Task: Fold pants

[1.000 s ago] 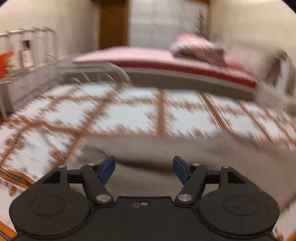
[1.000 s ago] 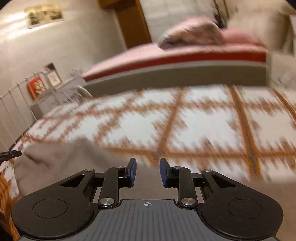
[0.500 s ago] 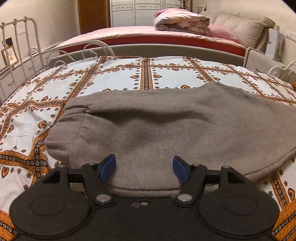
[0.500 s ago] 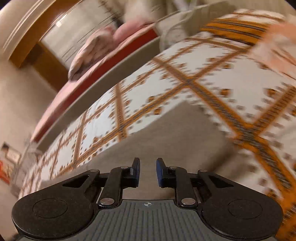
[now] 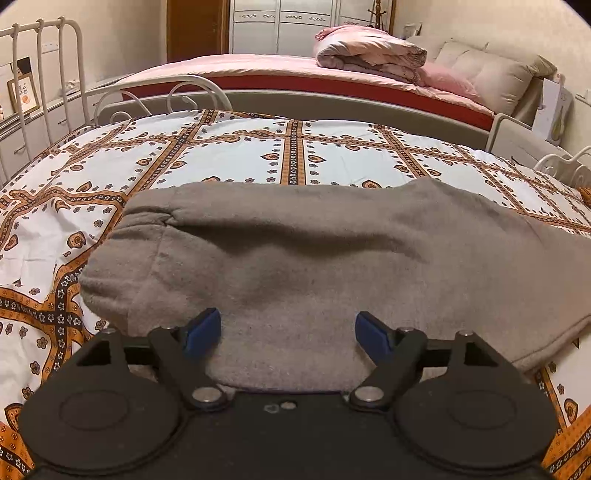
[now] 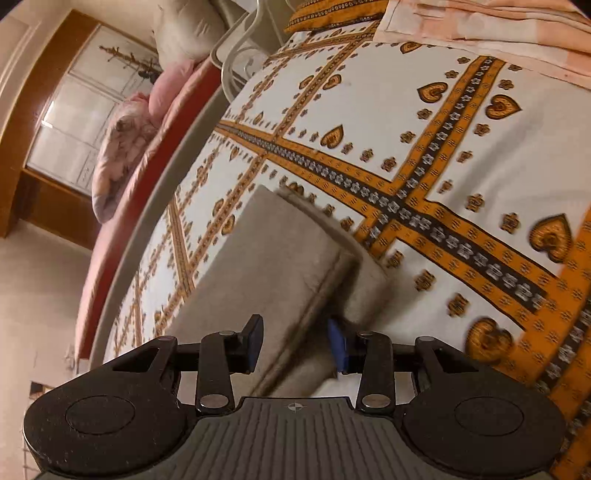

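Grey fleece pants [image 5: 314, 258] lie across a bed with a white and orange patterned cover [image 5: 240, 151]. Their left end looks folded over in layers. My left gripper [image 5: 288, 334] is open, low over the near edge of the pants, holding nothing. In the right wrist view the other end of the pants [image 6: 280, 251], with a stitched hem, lies on the cover. My right gripper [image 6: 295, 345] is open with its jaws on either side of that hem end. The view is tilted.
A white metal bed frame [image 5: 40, 74] stands at the left. A second bed with pink sheets and a rolled quilt [image 5: 369, 51] is behind. A peach cloth [image 6: 498, 33] and an orange pillow lie at the cover's far end.
The left view has steadied and come closer over the pants. My right gripper swung toward the hem end and its jaws opened wider around it.
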`<state>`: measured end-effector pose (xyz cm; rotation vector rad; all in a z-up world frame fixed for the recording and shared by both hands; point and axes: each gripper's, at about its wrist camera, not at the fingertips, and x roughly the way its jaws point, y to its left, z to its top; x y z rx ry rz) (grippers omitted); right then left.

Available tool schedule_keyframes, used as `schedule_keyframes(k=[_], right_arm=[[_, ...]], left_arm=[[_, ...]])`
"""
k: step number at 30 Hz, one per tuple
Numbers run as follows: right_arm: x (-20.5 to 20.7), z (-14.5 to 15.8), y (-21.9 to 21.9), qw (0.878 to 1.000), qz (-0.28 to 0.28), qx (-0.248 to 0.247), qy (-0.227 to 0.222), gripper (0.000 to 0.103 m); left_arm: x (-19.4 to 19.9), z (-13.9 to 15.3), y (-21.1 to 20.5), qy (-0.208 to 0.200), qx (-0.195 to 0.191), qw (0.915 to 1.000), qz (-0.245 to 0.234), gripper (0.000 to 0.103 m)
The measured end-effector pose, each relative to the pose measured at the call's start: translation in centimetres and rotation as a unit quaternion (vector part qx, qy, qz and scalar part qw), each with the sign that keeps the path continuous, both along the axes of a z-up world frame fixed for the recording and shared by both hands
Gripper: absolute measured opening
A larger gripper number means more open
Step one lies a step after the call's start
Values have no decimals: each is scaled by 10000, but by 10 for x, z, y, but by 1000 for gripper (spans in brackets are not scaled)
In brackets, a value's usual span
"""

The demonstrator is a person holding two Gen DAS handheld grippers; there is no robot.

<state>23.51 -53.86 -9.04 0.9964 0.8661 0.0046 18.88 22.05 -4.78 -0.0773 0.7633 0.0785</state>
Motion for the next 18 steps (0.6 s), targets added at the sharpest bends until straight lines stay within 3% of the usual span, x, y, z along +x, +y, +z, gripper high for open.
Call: schedule_keyframes(k=[1, 2, 8, 14, 16, 18], right_arm=[[2, -1, 1, 10000, 3, -37, 9, 36], [3, 1, 3, 9999, 16, -170, 25, 4], [-22, 36, 5, 9984, -64, -172, -526, 4], [-13, 3, -2, 9991, 6, -293, 320, 5], [-16, 2, -8, 9996, -128, -52, 251, 5], [-26, 11, -11, 9998, -207, 7, 75, 17]], left_arm=[[-1, 0, 0, -3, 0, 10000, -21, 73], [-1, 0, 0, -7, 8, 10000, -43, 73], [-3, 0, 2, -29, -39, 9999, -100, 73], [-4, -1, 2, -22, -38, 9999, -131, 73], [-5, 0, 1, -20, -51, 9999, -119, 73], [-6, 0, 1, -21, -42, 9999, -147, 73]])
